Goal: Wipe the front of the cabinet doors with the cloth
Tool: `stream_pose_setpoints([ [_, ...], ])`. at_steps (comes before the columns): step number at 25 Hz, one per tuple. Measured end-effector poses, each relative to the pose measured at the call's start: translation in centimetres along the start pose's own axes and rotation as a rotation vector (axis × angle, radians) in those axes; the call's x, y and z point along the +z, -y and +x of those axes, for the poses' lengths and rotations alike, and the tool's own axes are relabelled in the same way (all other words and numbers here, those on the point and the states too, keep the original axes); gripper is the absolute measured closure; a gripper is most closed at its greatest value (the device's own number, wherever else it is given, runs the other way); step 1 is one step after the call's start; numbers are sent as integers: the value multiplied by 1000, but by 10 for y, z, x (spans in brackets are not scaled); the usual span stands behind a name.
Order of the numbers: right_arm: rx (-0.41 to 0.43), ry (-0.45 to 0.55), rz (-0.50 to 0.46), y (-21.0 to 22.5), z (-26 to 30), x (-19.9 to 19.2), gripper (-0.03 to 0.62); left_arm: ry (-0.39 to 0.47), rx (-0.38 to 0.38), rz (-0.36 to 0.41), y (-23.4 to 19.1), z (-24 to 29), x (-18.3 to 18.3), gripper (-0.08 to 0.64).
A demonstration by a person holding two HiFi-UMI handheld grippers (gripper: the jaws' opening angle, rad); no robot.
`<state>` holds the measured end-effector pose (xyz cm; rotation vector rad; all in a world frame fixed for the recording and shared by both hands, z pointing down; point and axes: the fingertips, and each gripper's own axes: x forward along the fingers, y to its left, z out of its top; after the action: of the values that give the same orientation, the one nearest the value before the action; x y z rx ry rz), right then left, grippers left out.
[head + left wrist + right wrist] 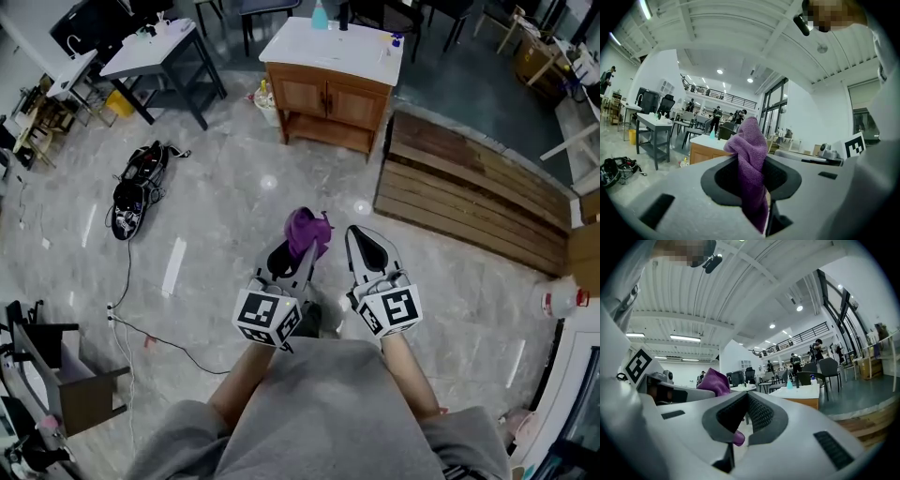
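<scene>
Standing on the grey marble floor [234,216], a person holds both grippers out low in front of a grey-clad body, side by side and close together. The left gripper [296,251] is clamped on a purple cloth [307,231]. In the left gripper view the cloth runs up between the two dark pads, pinched along its length, and its bunched end rises past the tips. The right gripper [367,246] sits just beside it, jaws closed together with nothing between them. The scrap of purple seen through its narrow slot in the right gripper view is the cloth in the other gripper, behind it.

The cabinet [328,117] stands well apart from both grippers, across the open floor ahead. It is low and of brown wood, with two doors [307,96] shut side by side under a white tabletop [323,47] and an open shelf [328,133] below. A teal bottle [320,14] stands upright near the tabletop's far edge. The cloth touches neither door.

To the right of the cabinet lies a low platform of wooden planks [469,192]. Off to the left a black bag [136,183] lies on the floor with cables trailing from it, and beyond it stands a grey table [155,52]. A few other people show far back in the hall in both gripper views.
</scene>
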<state>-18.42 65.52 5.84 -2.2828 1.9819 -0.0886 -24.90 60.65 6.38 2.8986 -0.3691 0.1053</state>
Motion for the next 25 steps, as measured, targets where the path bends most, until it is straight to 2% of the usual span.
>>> stream_pose_setpoints([
  [11, -38, -24, -17, 31, 102, 3, 583, 1, -19, -32, -89, 68, 27, 459],
  [25, -57, -85, -26, 78, 168, -10, 583, -17, 15, -96, -152, 131, 23, 459],
])
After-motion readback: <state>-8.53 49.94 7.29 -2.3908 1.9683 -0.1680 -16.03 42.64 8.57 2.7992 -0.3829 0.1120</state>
